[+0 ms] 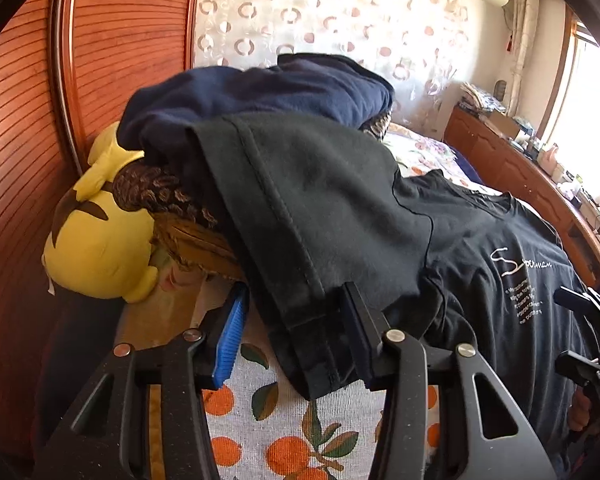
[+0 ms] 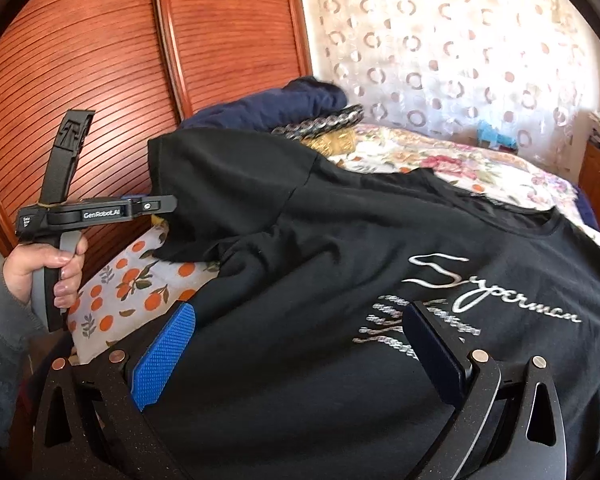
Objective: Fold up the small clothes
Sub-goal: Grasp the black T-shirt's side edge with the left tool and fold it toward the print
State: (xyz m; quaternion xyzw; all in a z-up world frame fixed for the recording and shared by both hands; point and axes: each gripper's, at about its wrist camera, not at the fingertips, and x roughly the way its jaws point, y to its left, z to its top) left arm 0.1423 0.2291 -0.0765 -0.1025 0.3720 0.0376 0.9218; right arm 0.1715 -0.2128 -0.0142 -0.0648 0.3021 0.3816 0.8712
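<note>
Both grippers — left [image 1: 296,344], right [image 2: 300,354] — gape over black T-shirt [image 2: 340,240], seemingly not pinching it.

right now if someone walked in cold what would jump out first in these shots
The black T-shirt with white script lettering fills the bed, spread over an orange-print sheet, its sleeve lying between the open fingers of the left gripper. The right gripper hovers open over the shirt's body. At the left, a yellow plush toy sits against the wooden wardrobe.
</note>
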